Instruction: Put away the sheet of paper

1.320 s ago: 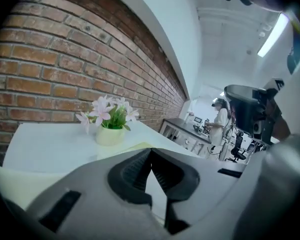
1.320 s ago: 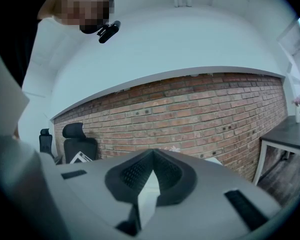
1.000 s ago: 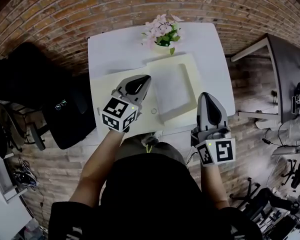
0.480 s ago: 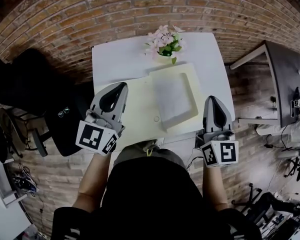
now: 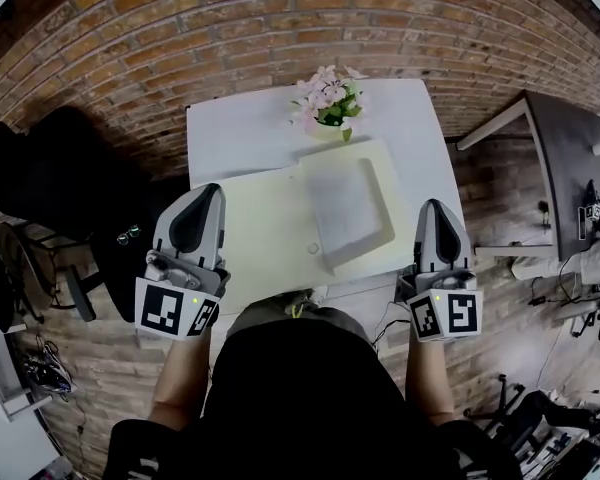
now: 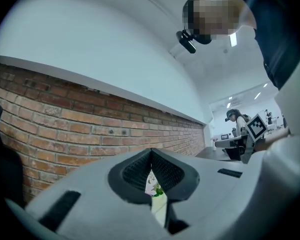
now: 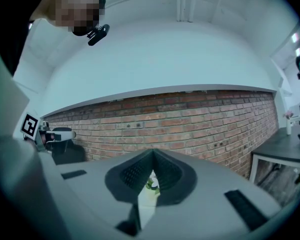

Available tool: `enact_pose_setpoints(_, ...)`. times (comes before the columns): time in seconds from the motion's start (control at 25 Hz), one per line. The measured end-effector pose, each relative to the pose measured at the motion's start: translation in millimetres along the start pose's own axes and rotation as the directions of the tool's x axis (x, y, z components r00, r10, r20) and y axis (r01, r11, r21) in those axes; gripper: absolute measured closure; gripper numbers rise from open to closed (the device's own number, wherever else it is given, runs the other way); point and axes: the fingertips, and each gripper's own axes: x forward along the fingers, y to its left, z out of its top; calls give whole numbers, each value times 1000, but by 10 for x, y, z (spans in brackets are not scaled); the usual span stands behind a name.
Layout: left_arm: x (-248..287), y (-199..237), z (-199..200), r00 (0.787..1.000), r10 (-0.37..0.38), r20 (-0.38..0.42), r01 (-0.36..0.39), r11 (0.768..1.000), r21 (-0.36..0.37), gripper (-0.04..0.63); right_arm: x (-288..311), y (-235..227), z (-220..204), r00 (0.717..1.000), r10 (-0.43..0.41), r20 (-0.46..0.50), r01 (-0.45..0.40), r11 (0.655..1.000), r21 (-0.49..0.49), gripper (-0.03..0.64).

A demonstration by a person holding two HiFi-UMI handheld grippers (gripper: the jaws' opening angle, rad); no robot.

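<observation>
A white sheet of paper (image 5: pixel 346 203) lies flat in the raised right half of an open cream folder (image 5: pixel 265 233) on the white table (image 5: pixel 240 128). My left gripper (image 5: pixel 198 196) hangs beside the table's left edge, clear of the folder, jaws shut and empty. My right gripper (image 5: pixel 435 208) is at the table's front right corner, also shut with nothing in it. In the left gripper view the gripper (image 6: pixel 151 171) shows its jaws pressed together, with only a sliver of the flowers and folder between them. The right gripper (image 7: pixel 151 171) looks the same in its own view.
A pot of pink flowers (image 5: pixel 327 103) stands at the table's far edge, just behind the folder. A black chair (image 5: pixel 70 188) sits to the left of the table. A dark desk (image 5: pixel 570 138) stands to the right. A brick wall runs behind.
My left gripper has drawn back and to the left, from above the folder's left half to beside the table's edge. The right gripper has shifted slightly back and to the right.
</observation>
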Motion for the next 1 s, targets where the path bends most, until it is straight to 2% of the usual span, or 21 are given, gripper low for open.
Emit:
enact_pose_setpoints(0.28,16,-5,13,1000,-2,8,2,1000,0,571,-20,15,55,1000,-13,19,13,1000,0,603)
enact_pose_setpoints(0.48,24,-38,23,1000,-10,11,10,1000,3,571,-42,40,60,1000,-12,10,13,999,-53,604)
enact_pose_setpoints(1.0,6,-27,20,1000,-8,16,8,1000,-2,571,-42,63,119,1000,-17,24,19,998,-53,604)
